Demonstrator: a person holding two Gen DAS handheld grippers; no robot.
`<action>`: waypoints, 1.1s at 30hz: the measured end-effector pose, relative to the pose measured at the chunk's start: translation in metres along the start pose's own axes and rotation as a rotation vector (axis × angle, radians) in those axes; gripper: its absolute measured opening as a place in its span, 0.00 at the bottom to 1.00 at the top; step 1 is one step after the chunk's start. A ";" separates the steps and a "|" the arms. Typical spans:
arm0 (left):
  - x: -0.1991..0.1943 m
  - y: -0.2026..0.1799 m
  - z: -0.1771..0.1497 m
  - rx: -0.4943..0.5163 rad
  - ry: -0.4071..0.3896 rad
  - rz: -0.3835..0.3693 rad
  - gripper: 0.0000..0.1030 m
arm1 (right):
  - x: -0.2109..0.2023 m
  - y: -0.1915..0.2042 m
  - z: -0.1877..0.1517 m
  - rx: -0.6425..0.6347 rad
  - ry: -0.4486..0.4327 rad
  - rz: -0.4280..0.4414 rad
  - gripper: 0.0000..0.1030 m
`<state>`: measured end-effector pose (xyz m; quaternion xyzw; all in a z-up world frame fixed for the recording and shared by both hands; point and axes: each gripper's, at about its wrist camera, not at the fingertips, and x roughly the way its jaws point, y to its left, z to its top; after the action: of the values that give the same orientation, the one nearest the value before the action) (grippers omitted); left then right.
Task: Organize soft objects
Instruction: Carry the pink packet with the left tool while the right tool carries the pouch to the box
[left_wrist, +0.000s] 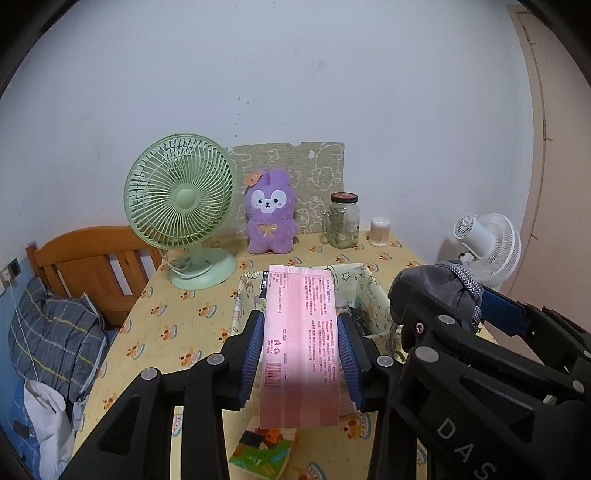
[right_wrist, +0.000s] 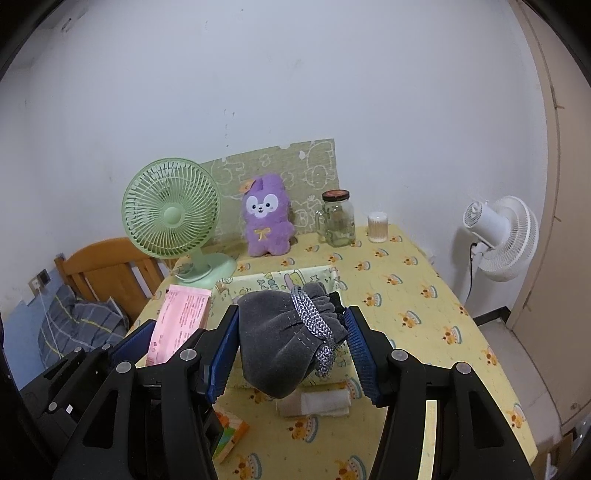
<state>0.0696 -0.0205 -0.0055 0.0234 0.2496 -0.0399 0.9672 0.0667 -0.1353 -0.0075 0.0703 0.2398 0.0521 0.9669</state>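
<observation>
My left gripper (left_wrist: 301, 350) is shut on a pink soft pack (left_wrist: 301, 343) with red print, held upright above the near edge of a fabric storage box (left_wrist: 369, 295). My right gripper (right_wrist: 291, 343) is shut on a grey drawstring pouch (right_wrist: 284, 343) with a braided cord, held over the same box (right_wrist: 258, 284). The right gripper and pouch also show at the right of the left wrist view (left_wrist: 436, 295). The pink pack shows at the left of the right wrist view (right_wrist: 181, 321). A colourful tissue pack (left_wrist: 264, 448) and a folded white cloth (right_wrist: 314, 404) lie on the table.
On the yellow-clothed table (right_wrist: 406, 295) stand a green fan (left_wrist: 181, 206), a purple plush bunny (left_wrist: 271, 214), a glass jar (left_wrist: 341, 221) and a cotton-swab tub (left_wrist: 380, 232). A white fan (right_wrist: 498, 236) stands at the right. A wooden bed frame (left_wrist: 92, 266) with bedding is at the left.
</observation>
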 end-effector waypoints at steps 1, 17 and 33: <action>0.003 0.000 0.001 -0.002 0.002 0.001 0.39 | 0.003 0.000 0.001 -0.001 0.003 0.002 0.58; 0.051 0.006 0.014 -0.005 0.023 0.003 0.39 | 0.056 -0.002 0.016 -0.025 0.036 -0.001 0.58; 0.101 0.009 0.023 0.001 0.055 -0.009 0.40 | 0.105 -0.006 0.028 -0.055 0.050 -0.004 0.58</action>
<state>0.1696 -0.0195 -0.0338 0.0239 0.2763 -0.0436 0.9598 0.1720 -0.1305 -0.0320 0.0417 0.2624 0.0586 0.9623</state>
